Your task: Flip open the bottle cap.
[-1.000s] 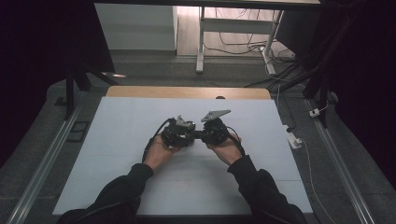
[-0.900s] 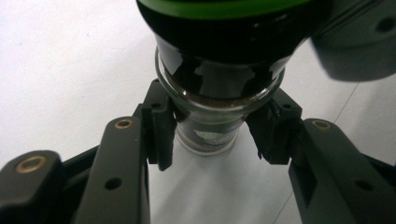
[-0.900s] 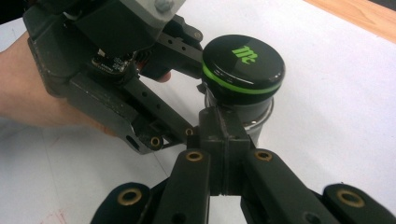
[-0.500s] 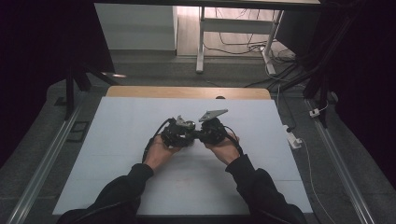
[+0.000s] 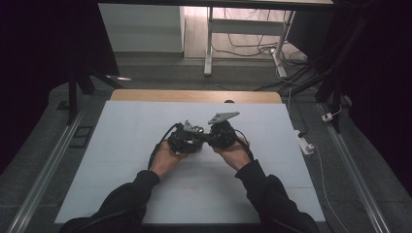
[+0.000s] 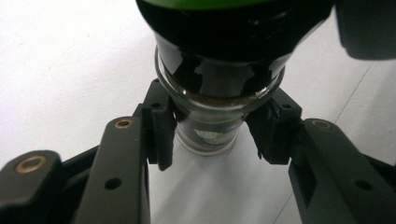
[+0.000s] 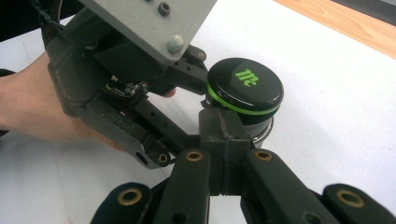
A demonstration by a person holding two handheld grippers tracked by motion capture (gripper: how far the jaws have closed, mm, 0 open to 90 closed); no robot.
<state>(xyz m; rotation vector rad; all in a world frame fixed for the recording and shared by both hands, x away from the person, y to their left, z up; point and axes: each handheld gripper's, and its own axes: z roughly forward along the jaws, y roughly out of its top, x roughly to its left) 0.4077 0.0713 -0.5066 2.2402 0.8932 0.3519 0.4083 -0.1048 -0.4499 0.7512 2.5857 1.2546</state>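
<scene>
A small glass jar (image 6: 208, 127) with dark contents and a black cap (image 7: 245, 86) ringed in green stands between the pads of my left gripper (image 6: 212, 133). Both pads press on the glass below the cap, so this gripper is shut on the jar. My right gripper (image 7: 224, 135) is shut, its two pads pressed together with nothing between them, its tip just beside the jar under the cap's rim. In the high view both grippers meet tip to tip at the middle of the white table (image 5: 121, 145), the left gripper (image 5: 194, 140) facing the right gripper (image 5: 214, 138).
A wooden strip (image 5: 194, 95) runs along the table's far edge. Metal rails (image 5: 43, 170) flank the table on both sides. A power strip (image 5: 305, 144) and cables lie off the right side. A white desk frame (image 5: 209, 43) stands beyond.
</scene>
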